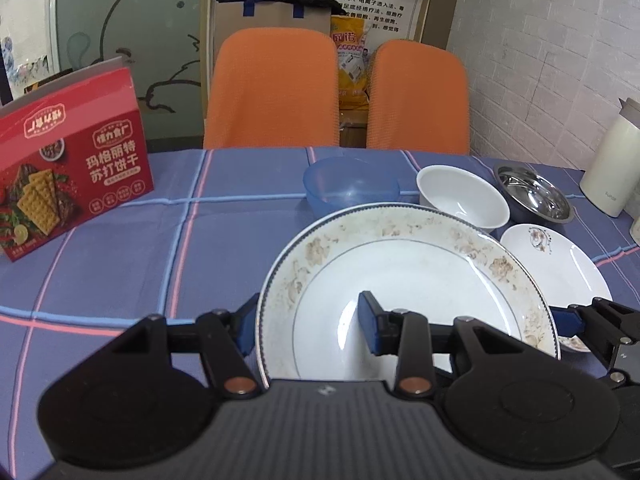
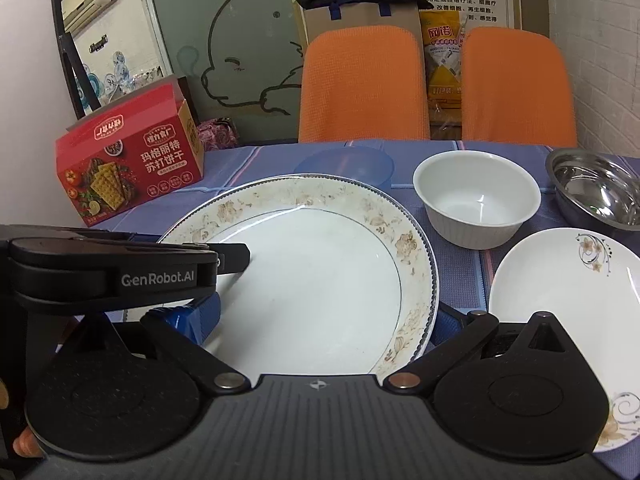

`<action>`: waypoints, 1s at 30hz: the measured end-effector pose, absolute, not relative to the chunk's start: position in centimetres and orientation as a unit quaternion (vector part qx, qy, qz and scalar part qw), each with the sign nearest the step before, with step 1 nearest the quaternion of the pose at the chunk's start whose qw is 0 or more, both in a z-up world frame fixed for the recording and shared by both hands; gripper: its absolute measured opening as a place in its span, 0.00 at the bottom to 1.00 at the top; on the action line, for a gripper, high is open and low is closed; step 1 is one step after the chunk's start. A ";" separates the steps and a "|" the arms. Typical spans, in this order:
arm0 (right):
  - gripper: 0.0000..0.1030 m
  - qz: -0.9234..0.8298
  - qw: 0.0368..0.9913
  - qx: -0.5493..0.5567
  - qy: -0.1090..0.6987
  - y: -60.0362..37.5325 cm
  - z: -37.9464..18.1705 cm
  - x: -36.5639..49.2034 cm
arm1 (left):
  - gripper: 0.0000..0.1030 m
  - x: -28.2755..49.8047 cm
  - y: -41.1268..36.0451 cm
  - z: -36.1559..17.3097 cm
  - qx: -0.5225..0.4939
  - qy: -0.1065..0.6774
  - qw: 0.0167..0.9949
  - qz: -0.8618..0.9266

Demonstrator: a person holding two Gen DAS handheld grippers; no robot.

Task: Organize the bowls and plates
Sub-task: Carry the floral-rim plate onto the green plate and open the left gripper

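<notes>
A large white plate with a brown floral rim [image 1: 400, 276] [image 2: 320, 264] is held a little above the blue checked tablecloth. My left gripper [image 1: 308, 326] straddles its left rim, one blue pad [image 1: 370, 326] inside the plate and one outside, shut on it. My right gripper [image 2: 324, 322] straddles the plate's near right rim, jaws wide; its contact cannot be told. The left gripper's body [image 2: 112, 272] shows in the right wrist view. A smaller floral plate [image 1: 560, 268] [image 2: 560, 292] lies to the right. A white bowl [image 1: 462, 196] [image 2: 476, 198], a steel bowl [image 1: 534, 198] [image 2: 596, 188] and a blue plastic bowl [image 1: 348, 184] [image 2: 344, 162] stand behind.
A red cracker box [image 1: 68, 172] [image 2: 128, 164] stands at the table's left. A white thermos jug [image 1: 612, 164] stands at the far right. Two orange chairs [image 1: 272, 88] [image 2: 516, 84] are behind the table.
</notes>
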State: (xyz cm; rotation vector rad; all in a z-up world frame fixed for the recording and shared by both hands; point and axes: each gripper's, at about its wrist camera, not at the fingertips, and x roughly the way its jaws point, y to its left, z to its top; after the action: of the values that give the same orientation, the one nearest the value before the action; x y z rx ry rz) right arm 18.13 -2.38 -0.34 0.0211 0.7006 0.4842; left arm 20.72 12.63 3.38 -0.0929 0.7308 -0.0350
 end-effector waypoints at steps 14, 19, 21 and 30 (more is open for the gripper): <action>0.89 0.232 0.912 0.046 0.335 -4.0 -0.5 7.6 | 0.37 9.7 11.2 1.3 -0.042 0.365 0.930 -0.009; 0.89 0.236 0.907 0.046 0.346 -4.0 -1.7 5.7 | 0.37 8.7 11.4 0.0 -0.049 0.374 0.926 -0.005; 0.89 0.235 0.906 0.042 0.349 -3.8 -2.2 5.4 | 0.37 8.5 11.7 -0.4 -0.054 0.376 0.925 -0.007; 0.89 0.239 0.909 0.015 0.340 -2.9 -3.6 5.0 | 0.54 8.5 13.2 -1.3 -0.080 0.370 0.925 -0.013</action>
State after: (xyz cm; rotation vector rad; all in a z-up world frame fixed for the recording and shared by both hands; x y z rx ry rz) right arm 5.02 -2.94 -3.58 0.0314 0.7021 0.4920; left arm 8.49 13.16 -1.30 -0.1643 0.7599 -0.0257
